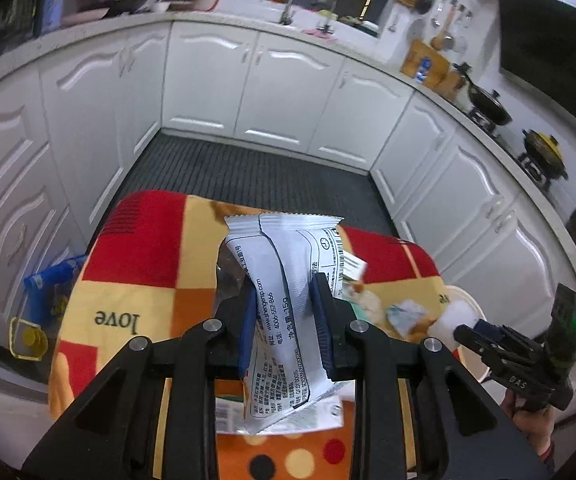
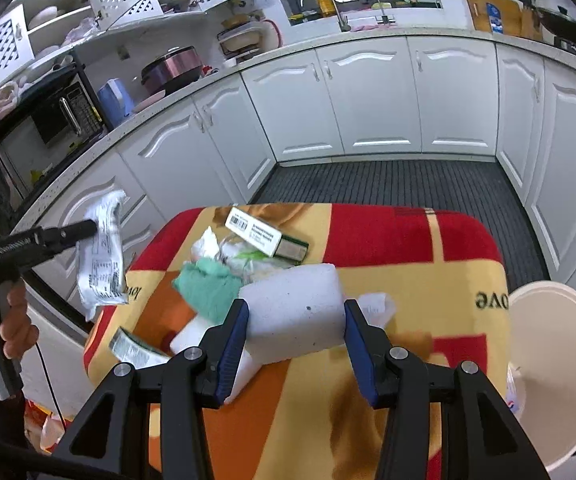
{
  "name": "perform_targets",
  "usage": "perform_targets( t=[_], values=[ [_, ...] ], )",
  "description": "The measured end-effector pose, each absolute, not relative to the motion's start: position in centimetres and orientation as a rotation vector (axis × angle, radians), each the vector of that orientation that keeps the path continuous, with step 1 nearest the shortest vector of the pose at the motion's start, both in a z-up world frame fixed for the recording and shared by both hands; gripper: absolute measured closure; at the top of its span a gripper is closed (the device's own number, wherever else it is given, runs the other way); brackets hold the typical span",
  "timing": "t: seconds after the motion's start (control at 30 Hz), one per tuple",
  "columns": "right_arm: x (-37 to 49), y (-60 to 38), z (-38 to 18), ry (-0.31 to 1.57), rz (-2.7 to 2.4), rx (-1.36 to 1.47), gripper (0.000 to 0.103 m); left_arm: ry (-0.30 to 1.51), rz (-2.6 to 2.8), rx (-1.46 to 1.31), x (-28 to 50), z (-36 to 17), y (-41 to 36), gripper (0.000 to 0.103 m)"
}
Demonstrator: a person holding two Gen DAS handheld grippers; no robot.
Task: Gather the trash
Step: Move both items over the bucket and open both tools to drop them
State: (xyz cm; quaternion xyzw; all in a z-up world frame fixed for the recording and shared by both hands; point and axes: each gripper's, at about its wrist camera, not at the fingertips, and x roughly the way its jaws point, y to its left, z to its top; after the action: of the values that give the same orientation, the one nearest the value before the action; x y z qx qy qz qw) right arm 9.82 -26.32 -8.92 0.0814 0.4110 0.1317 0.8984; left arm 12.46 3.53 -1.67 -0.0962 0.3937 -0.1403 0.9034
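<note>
My left gripper [image 1: 284, 312] is shut on a white snack wrapper [image 1: 284, 280] with printed text and holds it above the red and yellow cloth-covered table [image 1: 144, 240]; it also shows in the right wrist view [image 2: 102, 256]. My right gripper [image 2: 294, 332] is shut on a white foam block [image 2: 294, 304] just above the table [image 2: 408, 248]; the block shows in the left wrist view [image 1: 452, 318]. More trash lies on the cloth: a green and white box [image 2: 266, 238], a green rag [image 2: 206, 286], crumpled white paper [image 2: 208, 246] and a small packet [image 2: 134, 346].
A cream bin [image 2: 556, 364] stands by the table's right edge. White kitchen cabinets [image 2: 368, 100] ring a dark ribbed floor mat [image 2: 388, 180]. A blue bag [image 1: 48, 292] and a yellow object [image 1: 28, 338] lie on the floor left of the table.
</note>
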Motion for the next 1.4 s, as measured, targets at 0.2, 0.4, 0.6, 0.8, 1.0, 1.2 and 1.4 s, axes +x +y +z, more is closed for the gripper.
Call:
perform_targets(
  t=[0.2,0.4,0.6,0.8,1.0,1.2,1.4],
  values=[
    [7.7,-27.5,-8.6,0.835,0.26,0.182,0.057,0.785,-0.324,-0.135,10.3,-1.2,0.2,0.079],
    [5.5,-29.2,-8.4,0.831,0.219,0.174,0.057,0.764,-0.35,-0.053,8.9,-1.6,-3.8,0.079],
    [3.8,-31.8,-8.0,0.815,0.181,0.196,0.057,0.75,-0.388,-0.006,8.2,-1.9,-7.6,0.079],
    [2.2,-34.7,-7.6,0.801,0.127,0.215,0.057,0.751,-0.431,0.023,7.9,-2.2,-11.0,0.079],
    [1.0,-36.9,-7.8,0.802,0.089,0.237,0.057,0.753,-0.461,0.045,7.8,-2.4,-13.9,0.079],
    [0.4,-38.6,-8.0,0.803,0.058,0.247,0.057,0.756,-0.486,0.065,7.6,-2.6,-16.0,0.079],
    [-0.1,-40.0,-8.3,0.804,0.031,0.262,0.056,0.768,-0.51,0.074,7.7,-3.2,-17.8,0.079]
  ],
)
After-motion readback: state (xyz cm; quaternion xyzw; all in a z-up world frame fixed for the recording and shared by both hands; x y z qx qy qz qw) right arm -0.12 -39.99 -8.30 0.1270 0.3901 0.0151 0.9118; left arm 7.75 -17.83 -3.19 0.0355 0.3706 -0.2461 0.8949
